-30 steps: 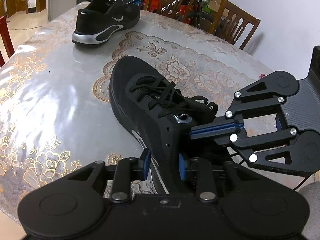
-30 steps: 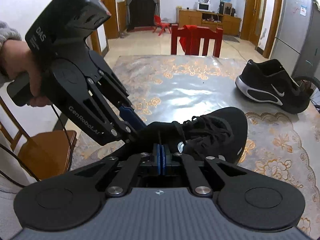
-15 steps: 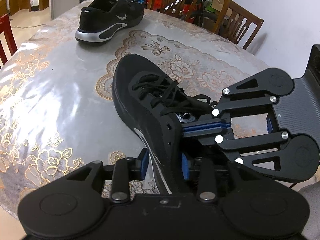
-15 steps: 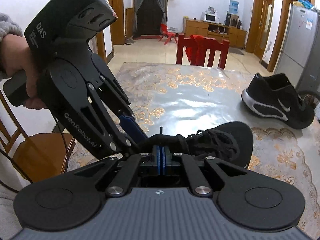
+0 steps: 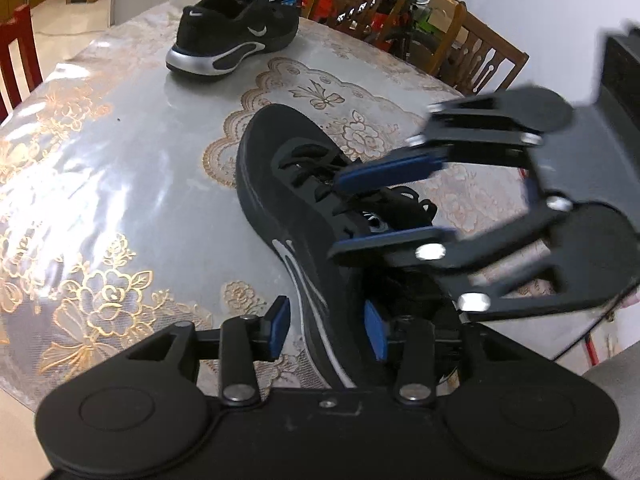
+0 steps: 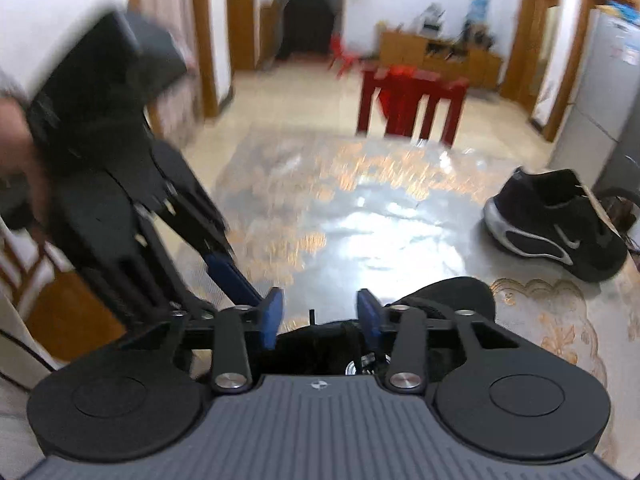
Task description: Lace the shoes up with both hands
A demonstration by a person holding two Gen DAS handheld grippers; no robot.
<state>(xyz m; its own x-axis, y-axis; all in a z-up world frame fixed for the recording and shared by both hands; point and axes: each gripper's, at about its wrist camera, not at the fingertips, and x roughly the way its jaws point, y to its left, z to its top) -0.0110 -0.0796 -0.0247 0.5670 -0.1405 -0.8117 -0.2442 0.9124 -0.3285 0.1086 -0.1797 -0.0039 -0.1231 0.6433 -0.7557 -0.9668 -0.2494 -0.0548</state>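
The near shoe [image 5: 280,200] lay on the desk [image 5: 120,160], its heel between the parted left tongs [image 5: 326,326], seemingly to steady it, while the right tongs [image 5: 384,204] hung released over the laces [image 5: 316,172].

The near shoe [image 5: 280,216] is a black trainer with a pale curved stripe along its side. It sits upright on its sole on the flowered tablecloth [image 5: 100,208], close to the near edge of the cloth, toe pointing toward the middle. Its black laces [image 5: 316,168] are threaded through the lower eyelets and lie slack and tangled over the tongue; the upper part hangs loose around the collar. The second shoe [image 5: 232,44] is its mate, black with a silver heel and sole trim and a small pale swoosh. It stands upright at the far edge of the tablecloth, well apart from the first.
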